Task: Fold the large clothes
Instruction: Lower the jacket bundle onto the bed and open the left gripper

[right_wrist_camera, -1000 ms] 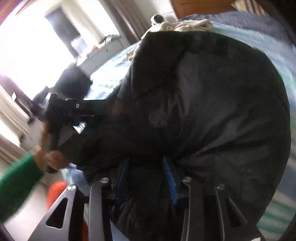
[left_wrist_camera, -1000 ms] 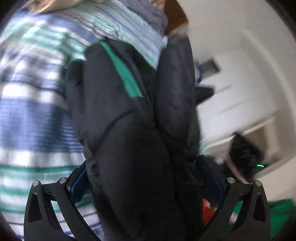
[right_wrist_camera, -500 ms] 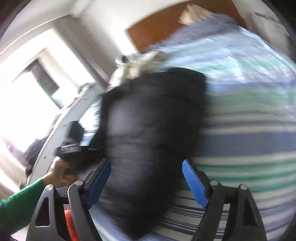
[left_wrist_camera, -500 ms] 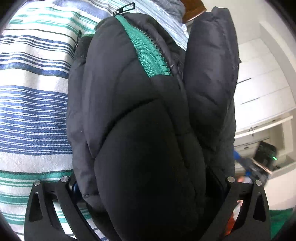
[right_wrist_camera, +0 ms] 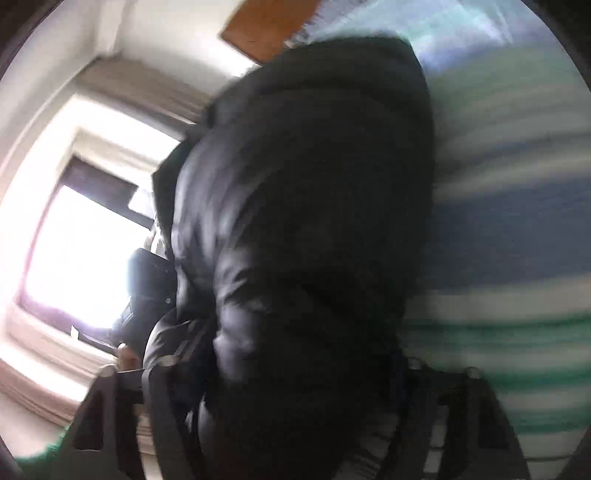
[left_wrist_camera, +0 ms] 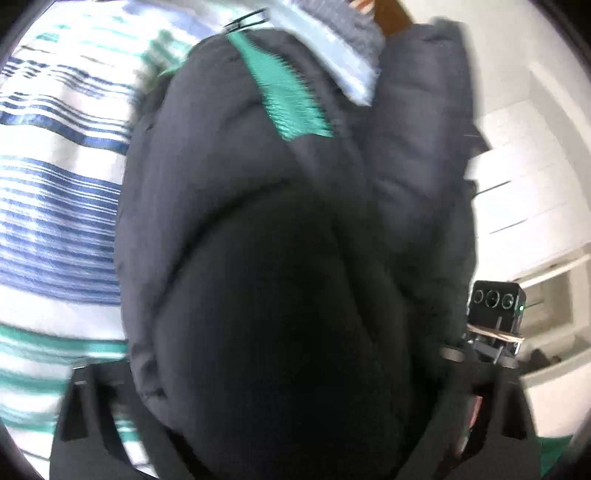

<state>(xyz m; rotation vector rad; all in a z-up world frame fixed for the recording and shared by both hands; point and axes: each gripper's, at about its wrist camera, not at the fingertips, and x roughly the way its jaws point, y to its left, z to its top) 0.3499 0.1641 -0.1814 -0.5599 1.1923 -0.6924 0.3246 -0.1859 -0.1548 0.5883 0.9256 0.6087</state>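
A dark navy puffer jacket (left_wrist_camera: 280, 258) with a green zipper band (left_wrist_camera: 291, 99) fills the left wrist view, over a blue, white and green striped bedsheet (left_wrist_camera: 55, 206). My left gripper (left_wrist_camera: 291, 424) has the jacket bunched between its jaws; the fingertips are hidden by fabric. In the right wrist view the same jacket (right_wrist_camera: 306, 236) fills the middle and lies between the jaws of my right gripper (right_wrist_camera: 295, 417); its fingertips are hidden too. Both views are blurred.
White cabinets (left_wrist_camera: 524, 192) and the other gripper's camera unit (left_wrist_camera: 495, 306) show at the right of the left view. A bright window (right_wrist_camera: 74, 236) and a wooden headboard (right_wrist_camera: 266, 26) show in the right view. The striped bed (right_wrist_camera: 517, 236) spreads right.
The right gripper, open with blue pads visible half a second ago, now has the jacket filling its jaws. Both views have swung and blurred. The left gripper still carries the jacket.
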